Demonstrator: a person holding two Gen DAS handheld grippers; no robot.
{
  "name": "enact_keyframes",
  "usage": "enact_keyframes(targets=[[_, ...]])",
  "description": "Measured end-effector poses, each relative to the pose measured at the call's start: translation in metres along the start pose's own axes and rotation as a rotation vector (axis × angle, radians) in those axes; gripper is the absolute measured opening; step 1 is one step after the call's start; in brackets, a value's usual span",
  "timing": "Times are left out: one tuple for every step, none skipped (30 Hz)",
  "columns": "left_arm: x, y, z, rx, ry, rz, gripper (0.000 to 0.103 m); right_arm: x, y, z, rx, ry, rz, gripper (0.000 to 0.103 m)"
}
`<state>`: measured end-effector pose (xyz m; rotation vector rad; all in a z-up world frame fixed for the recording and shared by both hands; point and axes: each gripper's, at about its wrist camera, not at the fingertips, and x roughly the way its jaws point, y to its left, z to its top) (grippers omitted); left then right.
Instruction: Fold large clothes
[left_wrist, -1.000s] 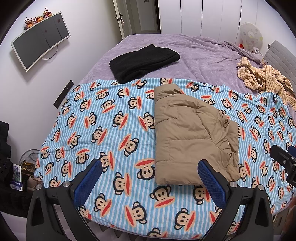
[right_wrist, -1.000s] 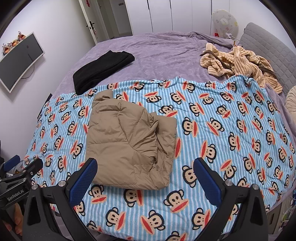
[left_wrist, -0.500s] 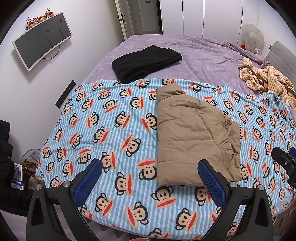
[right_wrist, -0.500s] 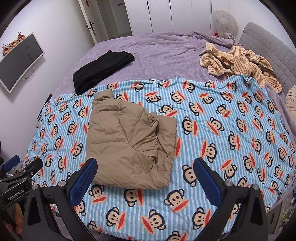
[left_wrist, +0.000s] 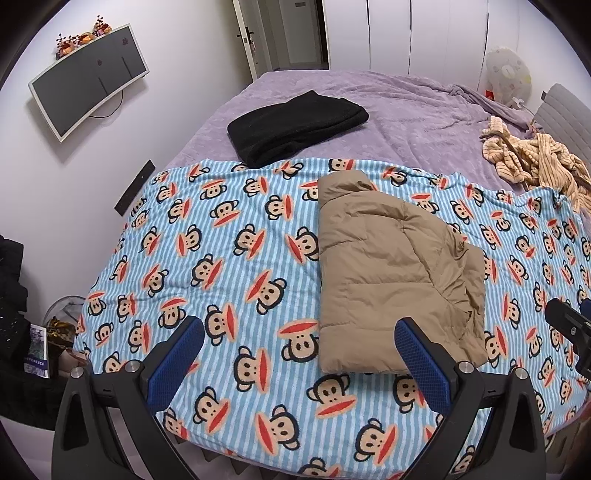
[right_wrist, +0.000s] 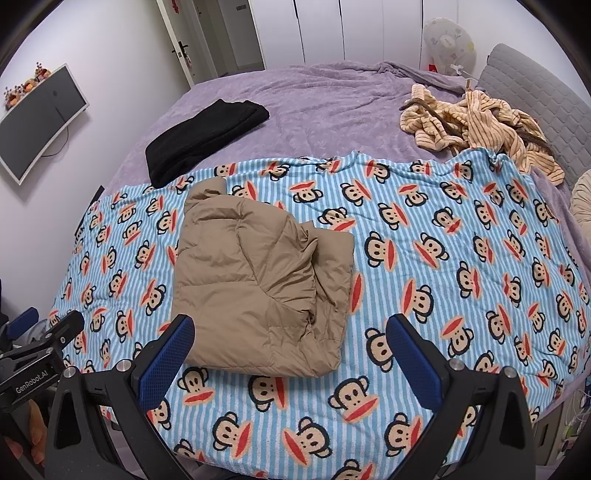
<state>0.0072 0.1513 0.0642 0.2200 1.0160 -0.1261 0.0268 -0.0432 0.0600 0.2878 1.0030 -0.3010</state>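
A tan puffer jacket (left_wrist: 391, 273) (right_wrist: 258, 280) lies folded into a compact rectangle on the blue striped monkey-print blanket (left_wrist: 221, 258) (right_wrist: 443, 258). My left gripper (left_wrist: 299, 354) hovers open above the blanket's near edge, its right finger over the jacket's near corner, holding nothing. Above the near edge too, my right gripper (right_wrist: 291, 354) stands open and empty, its left finger over the jacket's front edge. The right gripper's tip shows at the right edge of the left wrist view, and the left gripper's body at the lower left of the right wrist view.
A folded black garment (left_wrist: 295, 127) (right_wrist: 203, 138) rests on the purple bedspread (left_wrist: 406, 110) behind the blanket. A crumpled striped beige garment (left_wrist: 535, 158) (right_wrist: 476, 125) lies at the far right by the grey headboard (right_wrist: 535, 92). A monitor (left_wrist: 88, 79) hangs on the left wall.
The left wrist view has shifted slightly, so the bed sits a bit to the right and lower. The jacket and the right gripper have not moved.
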Motion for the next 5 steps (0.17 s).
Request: enact_keyframes(targets=[[-0.0001,0.0002,0.0,0.002,-0.002,0.0,0.103,0.0003,0.0016,0.0001,0.001,0.0,-0.001,0.103],[-0.0001,-0.0003,0.0005,0.006,-0.003,-0.003,0.103,0.0003,0.0016,0.0002,0.001,0.0,-0.002,0.103],[-0.0003,-0.0013,0.0014,0.008,-0.003,-0.005,0.103,0.0004,0.0016,0.0003,0.001,0.0,-0.001,0.103],[-0.0002,-0.0015,0.0011,0.012,-0.003,-0.008,0.103,0.0006,0.0014,0.0005,0.001,0.001,-0.001,0.103],[0.0001,-0.0021,0.0015,0.014,-0.002,-0.011,0.103,0.0008,0.0011,0.0001,0.001,0.002,-0.001,0.103]])
